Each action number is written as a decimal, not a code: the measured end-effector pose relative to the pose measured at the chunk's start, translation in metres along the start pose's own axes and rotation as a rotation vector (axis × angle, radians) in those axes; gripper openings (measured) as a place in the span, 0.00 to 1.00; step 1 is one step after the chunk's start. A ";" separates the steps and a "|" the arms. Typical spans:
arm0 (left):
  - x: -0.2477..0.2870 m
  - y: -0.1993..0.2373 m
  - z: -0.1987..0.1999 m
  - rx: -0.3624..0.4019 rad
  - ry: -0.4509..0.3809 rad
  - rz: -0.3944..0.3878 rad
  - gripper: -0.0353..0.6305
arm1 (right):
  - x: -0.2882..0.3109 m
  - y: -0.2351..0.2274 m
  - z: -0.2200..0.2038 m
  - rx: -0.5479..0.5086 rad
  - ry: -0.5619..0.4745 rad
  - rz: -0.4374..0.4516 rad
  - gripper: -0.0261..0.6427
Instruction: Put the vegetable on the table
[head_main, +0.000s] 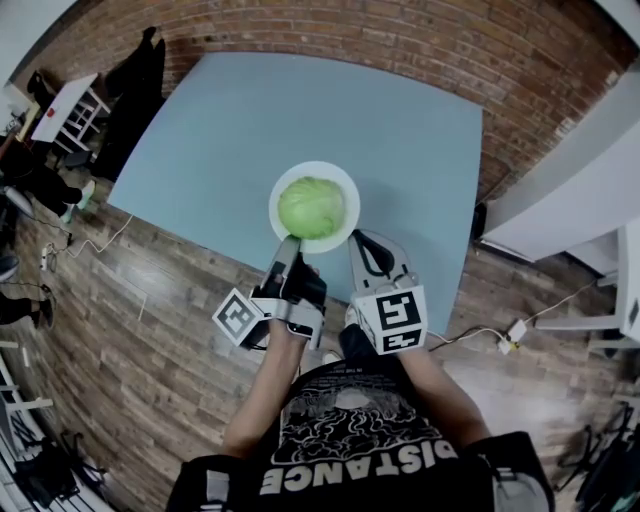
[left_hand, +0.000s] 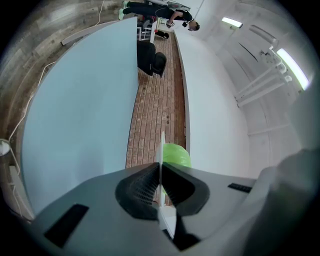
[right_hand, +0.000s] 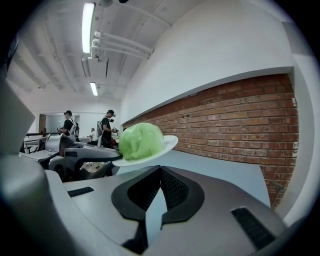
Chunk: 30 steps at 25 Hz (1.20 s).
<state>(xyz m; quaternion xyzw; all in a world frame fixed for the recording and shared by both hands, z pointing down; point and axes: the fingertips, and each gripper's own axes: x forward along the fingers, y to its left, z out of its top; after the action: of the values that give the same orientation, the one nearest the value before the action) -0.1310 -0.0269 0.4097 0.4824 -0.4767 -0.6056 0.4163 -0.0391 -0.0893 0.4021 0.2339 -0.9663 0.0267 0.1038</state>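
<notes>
Jaws of the left gripper (left_hand: 161, 169) are clamping tight on the near rim of the plate (left_hand: 161, 142), seen edge-on. The plate is serving as a carrier for the cabbage (left_hand: 176, 155), which is sitting in its middle. Right gripper (right_hand: 160, 169) jaws are pressing together on nothing, pointing at the plate's near-right edge from just beside it, probably readying to steady the plate or take the cabbage. Plate is sitting over the near part of the blue table (head_main: 230, 130); can't tell if it's touching. Cabbage isn't on the table itself yet.
</notes>
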 end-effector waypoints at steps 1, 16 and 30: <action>0.006 0.002 0.001 0.000 0.001 0.003 0.07 | 0.004 -0.004 0.000 0.003 0.002 -0.002 0.05; 0.077 0.041 0.009 0.002 0.024 0.054 0.07 | 0.048 -0.066 -0.013 0.094 0.034 -0.021 0.05; 0.112 0.082 0.013 0.048 0.101 0.077 0.08 | 0.068 -0.087 -0.028 0.085 0.070 -0.036 0.05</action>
<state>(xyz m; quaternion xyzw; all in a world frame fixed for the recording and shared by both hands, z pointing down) -0.1614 -0.1485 0.4699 0.5034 -0.4876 -0.5527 0.4510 -0.0530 -0.1938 0.4441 0.2543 -0.9558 0.0741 0.1280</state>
